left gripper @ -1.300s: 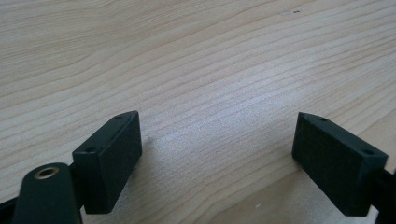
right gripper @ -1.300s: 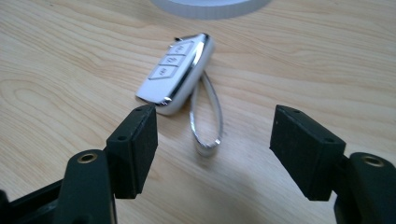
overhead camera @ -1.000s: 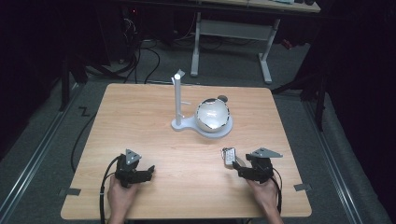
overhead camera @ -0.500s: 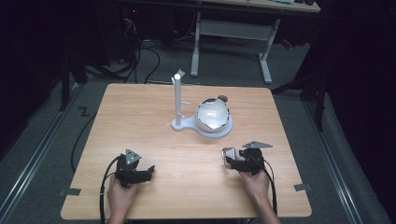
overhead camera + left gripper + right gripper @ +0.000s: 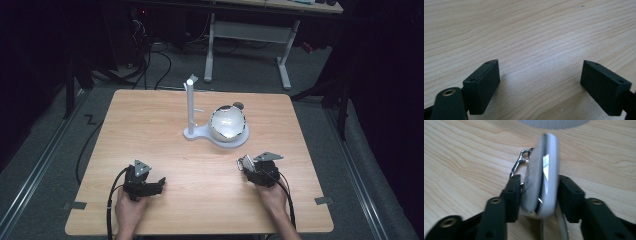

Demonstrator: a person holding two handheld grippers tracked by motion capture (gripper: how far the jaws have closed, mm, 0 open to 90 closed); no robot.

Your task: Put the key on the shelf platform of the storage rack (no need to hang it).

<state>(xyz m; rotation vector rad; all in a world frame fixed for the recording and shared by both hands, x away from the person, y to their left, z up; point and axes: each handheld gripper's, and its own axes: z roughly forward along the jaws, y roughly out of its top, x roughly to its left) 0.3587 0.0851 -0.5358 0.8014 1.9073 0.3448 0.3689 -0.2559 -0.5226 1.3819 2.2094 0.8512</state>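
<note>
Your right tool (image 5: 537, 192) is clamped on a small white key fob (image 5: 539, 177), gripped flat between both jaws with its narrow edge facing the camera. A silver clasp (image 5: 520, 162) hangs from the fob's far end, just above the tabletop (image 5: 165, 135). In the high view the right tool (image 5: 248, 165) sits near the front right of the tabletop, well short of the white stand (image 5: 191, 107) at the centre.

The pickup therefore appears complete. What remains, as a judgement, is the carry to the stand and hanging the clasp on its small side peg (too fine to resolve clearly from here). A shiny round bowl (image 5: 228, 122) rests on the stand's base plate just beside the post, so the approach looks tight on that side.

Your left tool (image 5: 150, 186) rests near the front left with its jaws spread wide and nothing between them.
</note>
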